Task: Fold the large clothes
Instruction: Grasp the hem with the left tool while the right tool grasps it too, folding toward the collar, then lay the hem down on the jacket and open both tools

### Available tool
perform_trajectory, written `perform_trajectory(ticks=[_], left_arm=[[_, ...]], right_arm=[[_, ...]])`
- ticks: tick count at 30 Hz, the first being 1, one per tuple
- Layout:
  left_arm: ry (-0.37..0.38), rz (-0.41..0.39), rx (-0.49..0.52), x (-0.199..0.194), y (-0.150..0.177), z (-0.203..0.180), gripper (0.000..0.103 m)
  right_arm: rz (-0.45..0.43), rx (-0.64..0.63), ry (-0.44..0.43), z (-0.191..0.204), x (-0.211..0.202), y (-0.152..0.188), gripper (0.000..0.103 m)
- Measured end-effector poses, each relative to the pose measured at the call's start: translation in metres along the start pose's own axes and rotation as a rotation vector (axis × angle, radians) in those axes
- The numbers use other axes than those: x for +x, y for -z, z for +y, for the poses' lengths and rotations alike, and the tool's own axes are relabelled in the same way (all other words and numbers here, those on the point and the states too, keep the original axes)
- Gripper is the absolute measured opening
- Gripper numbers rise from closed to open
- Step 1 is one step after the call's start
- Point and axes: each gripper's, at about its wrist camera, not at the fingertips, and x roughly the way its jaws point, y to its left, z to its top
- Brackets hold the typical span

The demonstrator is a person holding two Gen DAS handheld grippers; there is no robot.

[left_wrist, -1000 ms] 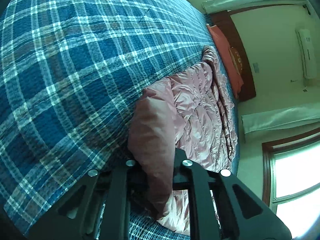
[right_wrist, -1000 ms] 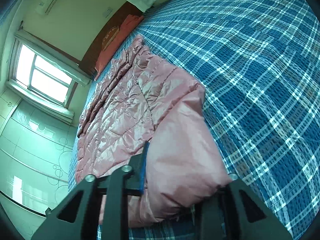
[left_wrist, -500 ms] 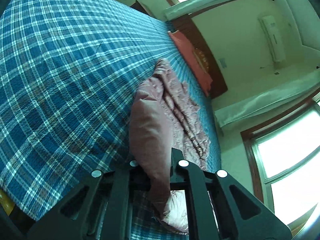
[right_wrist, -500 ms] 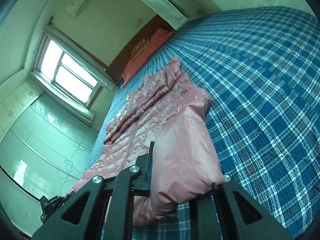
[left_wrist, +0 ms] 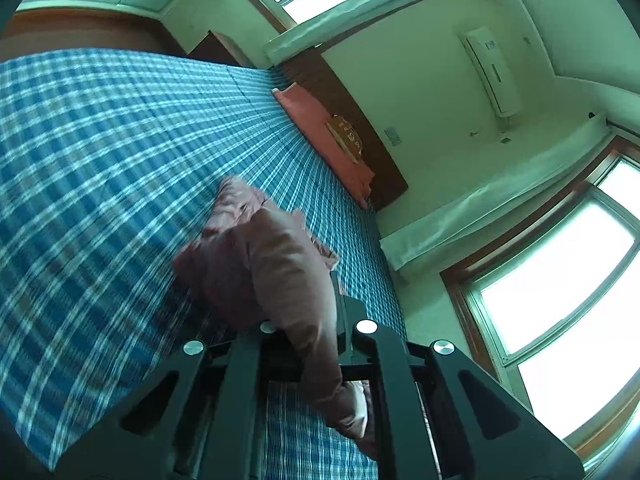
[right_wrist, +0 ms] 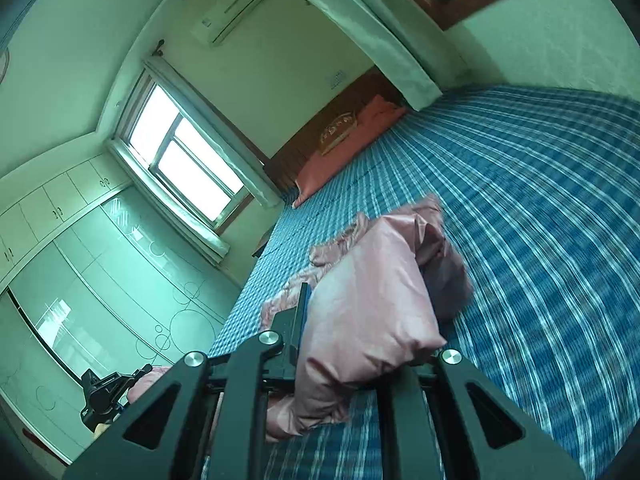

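Pink jacket (right_wrist: pixel 372 292) hem raised above bed (right_wrist: pixel 540 208).
My left claw (left_wrist: pixel 304 320) and right claw (right_wrist: pixel 360 320) each pinch slippery, puffy fabric; grip corners deep.

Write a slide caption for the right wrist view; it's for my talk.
Right tool shut on pink padded jacket, lifting it above the blue plaid bedspread.

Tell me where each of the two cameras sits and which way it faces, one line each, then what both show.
Left wrist: on the left gripper, facing along the blue plaid bed toward the headboard; its fingers clamp the pink jacket.
Right wrist: on the right gripper, facing the same way; its fingers clamp the jacket; the left gripper shows at lower left.
Shared: jacket, bed, orange pillow, air conditioner.
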Motion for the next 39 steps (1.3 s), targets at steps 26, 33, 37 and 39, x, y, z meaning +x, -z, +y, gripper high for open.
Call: perform_trajectory(ticks=[26, 33, 37, 39], left_arm=[[-0.382, 0.096, 0.209, 0.367, -0.114, 0.040, 0.007], [-0.441, 0.133, 0.249, 0.406, -0.122, 0.049, 0.012], [-0.403, 0.141, 0.186, 0.397, -0.128, 0.047, 0.032], [-0.370, 0.111, 0.168, 0.383, -0.131, 0.043, 0.068]], right_arm=[[0.207, 0.061, 0.245, -0.109, 0.337, -0.091, 0.011], [0.226, 0.042, 0.250, -0.110, 0.362, -0.101, 0.029], [0.176, 0.004, 0.220, -0.093, 0.348, -0.106, 0.058], [0.163, -0.020, 0.205, -0.085, 0.340, -0.105, 0.060]])
